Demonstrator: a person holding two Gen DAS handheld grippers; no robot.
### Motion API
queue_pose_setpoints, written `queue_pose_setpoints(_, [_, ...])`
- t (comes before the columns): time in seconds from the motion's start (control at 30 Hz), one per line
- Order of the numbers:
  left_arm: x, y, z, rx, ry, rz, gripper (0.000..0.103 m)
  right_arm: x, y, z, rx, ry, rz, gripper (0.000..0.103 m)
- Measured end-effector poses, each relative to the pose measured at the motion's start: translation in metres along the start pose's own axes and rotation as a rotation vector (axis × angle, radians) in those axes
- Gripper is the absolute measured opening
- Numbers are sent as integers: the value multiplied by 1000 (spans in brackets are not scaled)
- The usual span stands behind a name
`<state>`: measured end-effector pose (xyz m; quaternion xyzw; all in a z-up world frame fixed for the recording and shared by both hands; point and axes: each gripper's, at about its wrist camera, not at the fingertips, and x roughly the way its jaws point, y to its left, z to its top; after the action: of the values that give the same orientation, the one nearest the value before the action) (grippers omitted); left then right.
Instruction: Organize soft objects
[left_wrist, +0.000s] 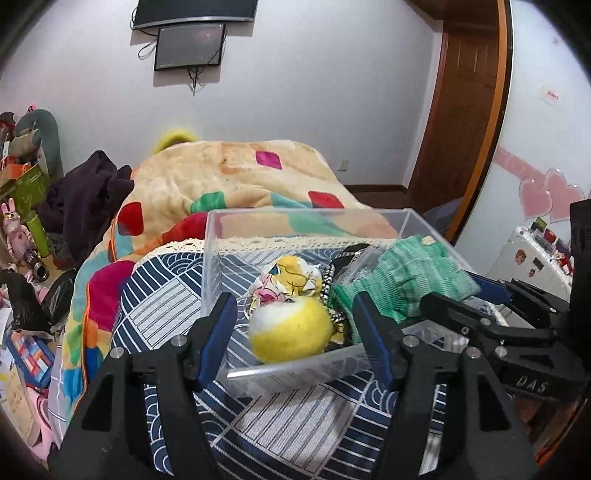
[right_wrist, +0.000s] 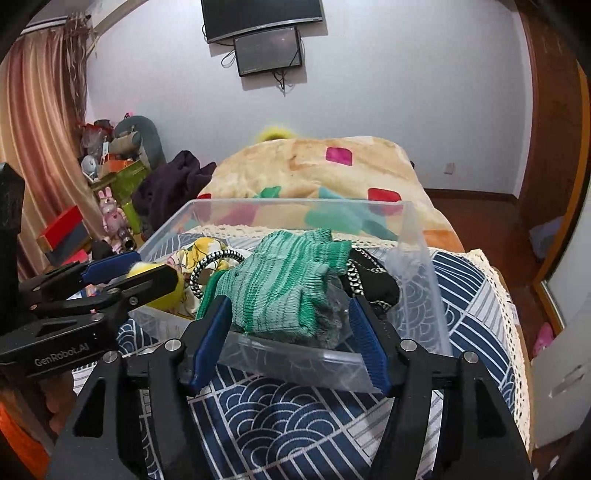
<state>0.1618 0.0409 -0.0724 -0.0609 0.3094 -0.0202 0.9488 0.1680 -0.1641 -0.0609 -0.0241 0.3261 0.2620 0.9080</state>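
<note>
Blue-padded fingers of the left gripper fill the bottom of the left wrist view, spread wide with nothing pinched between them. They stand at the near wall of a clear plastic bin, with the yellow and white plush ball showing in the gap between them. That ball lies inside the bin against the near wall. Behind it sits a yellow and white patterned cloth, and to its right a black and white braided cord. Further right, a green knit glove lies heaped over the bin's contents.

From the right wrist view, the right gripper is also spread wide and holds nothing; its 2 fingers flank the near edge of the glove from in front of the bin wall. I cannot tell whether the pads touch the plastic. The left gripper's fingers enter from the left side, open, beside the ball.

All of it rests on a blue and white wave-patterned cloth edged with cream lace, spread over a bed with a colourful blanket.
</note>
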Motion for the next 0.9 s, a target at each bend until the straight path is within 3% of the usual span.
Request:
queue_pose_setpoints(0.23, [-42, -5, 14, 8, -110, -6, 65, -39, -1, 14, 8, -102, 24, 63])
queue_pose_setpoints(0.37, [-71, -12, 22, 25, -189, -4, 65, -66, 4, 21, -4, -188, 31, 70])
queue_pose_setpoints(0.47, [-94, -16, 26, 30, -246, -7, 65, -87, 11, 26, -27, -253, 24, 71])
queue_pose_setpoints(0.67, [-130, -23, 29, 44, -327, -8, 69, -111, 19, 31, -51, -336, 28, 72])
queue_pose_setpoints(0.77, [-144, -29, 28, 62, -369, 7, 86, -120, 23, 33, -54, -377, 23, 84])
queue_pose_setpoints(0.9, [-155, -32, 26, 66, -408, 23, 100, -129, 25, 35, -54, -418, 24, 86])
